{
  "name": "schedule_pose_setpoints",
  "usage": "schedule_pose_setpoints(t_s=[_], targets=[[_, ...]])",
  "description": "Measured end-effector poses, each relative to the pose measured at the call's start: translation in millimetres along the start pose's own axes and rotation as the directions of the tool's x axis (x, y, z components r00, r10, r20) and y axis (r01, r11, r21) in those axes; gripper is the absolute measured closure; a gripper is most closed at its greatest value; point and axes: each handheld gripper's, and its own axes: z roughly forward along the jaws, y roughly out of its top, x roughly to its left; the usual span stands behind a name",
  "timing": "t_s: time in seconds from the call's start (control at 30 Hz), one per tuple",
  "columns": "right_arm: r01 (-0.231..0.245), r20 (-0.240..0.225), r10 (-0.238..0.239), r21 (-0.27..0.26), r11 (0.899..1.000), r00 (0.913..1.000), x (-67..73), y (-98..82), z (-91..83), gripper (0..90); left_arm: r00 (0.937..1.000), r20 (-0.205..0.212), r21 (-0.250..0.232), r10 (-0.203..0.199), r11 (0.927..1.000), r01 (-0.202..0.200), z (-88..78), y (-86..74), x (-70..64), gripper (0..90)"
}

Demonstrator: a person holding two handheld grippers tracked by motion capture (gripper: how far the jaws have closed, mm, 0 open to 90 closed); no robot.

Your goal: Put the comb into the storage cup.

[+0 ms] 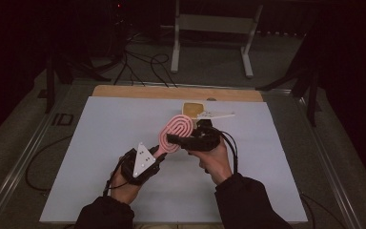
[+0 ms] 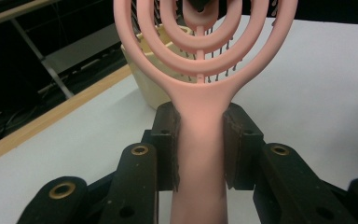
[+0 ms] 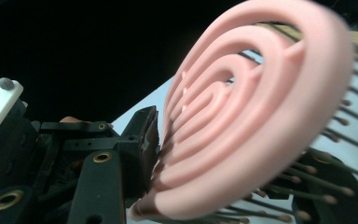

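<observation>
1. Left gripper view: we find the left gripper (image 2: 200,149) pinching the pink hairbrush (image 2: 200,116) handle between its fingers.
2. Right gripper (image 3: 223,186) fingers straddle the brush head; contact unconfirmed.
3. We judge the handover unfinished.

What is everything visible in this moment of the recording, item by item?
hairbrush: one, pink, vented head with dark bristles, held above the middle of the table between the two grippers.
container: one, cream-coloured, on the table's far side, behind the brush head.
table sheet: one, white, covering the tabletop.
table edge: one wooden strip, along the far side.
metal stand: one, pale grey, on the floor beyond the table.
cables: several, black, on the floor beyond the table.
left gripper: one, black, jaws clamped on the brush handle.
right gripper: one, black, jaws at the brush head, one pad against its rim.
sleeves: two, dark, at the near edge.
</observation>
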Motion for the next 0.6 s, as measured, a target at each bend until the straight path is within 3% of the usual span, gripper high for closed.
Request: schedule_pose_setpoints(t_s=[0.37,0.6], targets=[[-0.019,-0.023,0.020,0.020,1.000,0.9995,-0.8,-0.8,3.4,51.4,0.9998,-0.008,0.000,0.016,0.9999,-0.016,1.0,-0.8,-2.3,69.6],[-0.027,-0.071,0.028,0.013,1.000,0.9971,2.0,-1.6,2.9,61.3,0.9996,-0.004,0.018,0.029,0.9994,-0.029,3.6,-2.2,-2.6,69.4]])
